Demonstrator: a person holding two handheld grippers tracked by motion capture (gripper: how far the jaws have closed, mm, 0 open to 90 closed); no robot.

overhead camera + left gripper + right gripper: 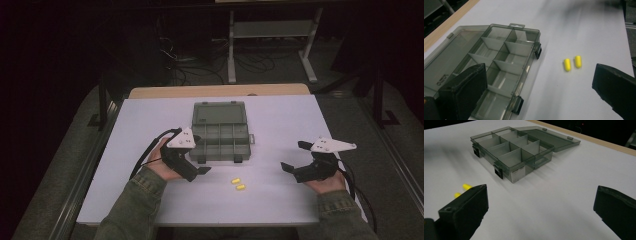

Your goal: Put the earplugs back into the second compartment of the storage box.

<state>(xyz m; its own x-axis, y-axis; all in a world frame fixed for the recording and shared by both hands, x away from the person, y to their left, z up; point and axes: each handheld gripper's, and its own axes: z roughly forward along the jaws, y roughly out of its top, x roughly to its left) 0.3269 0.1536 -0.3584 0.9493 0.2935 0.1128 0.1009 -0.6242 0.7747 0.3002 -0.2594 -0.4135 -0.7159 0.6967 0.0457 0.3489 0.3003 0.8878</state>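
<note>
Nothing legible anywhere on this counter. The one candidate is a small pale label on the front wall of the smoky compartment box, seen in the right gripper view, and its print is far too tiny and blurred to make out. There's also a faint embossed marking on the box's open lid in the left gripper view, and that can't be read either. No brand, no number, no sign comes through clearly in the high view.

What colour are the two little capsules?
Yellow capsules; the left gripper view shows them best.
</note>
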